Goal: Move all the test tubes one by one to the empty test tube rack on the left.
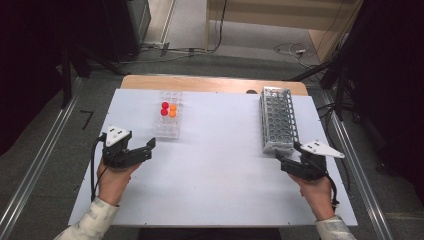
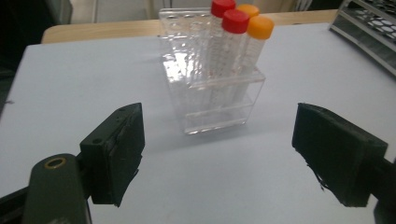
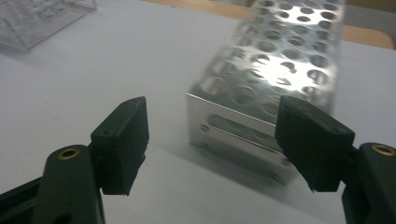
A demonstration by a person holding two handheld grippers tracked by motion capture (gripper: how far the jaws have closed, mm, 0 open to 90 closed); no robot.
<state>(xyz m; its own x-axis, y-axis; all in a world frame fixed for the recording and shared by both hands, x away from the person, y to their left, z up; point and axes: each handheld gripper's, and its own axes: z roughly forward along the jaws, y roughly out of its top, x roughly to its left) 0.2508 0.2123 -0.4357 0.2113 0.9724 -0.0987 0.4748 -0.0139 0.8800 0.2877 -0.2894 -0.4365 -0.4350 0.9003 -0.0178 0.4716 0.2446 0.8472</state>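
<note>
A clear plastic tube rack stands left of the table's middle. It holds two red-capped tubes and two orange-capped tubes. My left gripper is open, low over the table just short of that rack, with nothing between its jaws. A metal rack with many round holes lies at the right, with no tubes in it. My right gripper is open just short of its near end, holding nothing.
The white tabletop has a bare wooden strip along its far edge. Metal rails run along the floor at both sides. Cables lie on the floor beyond the table.
</note>
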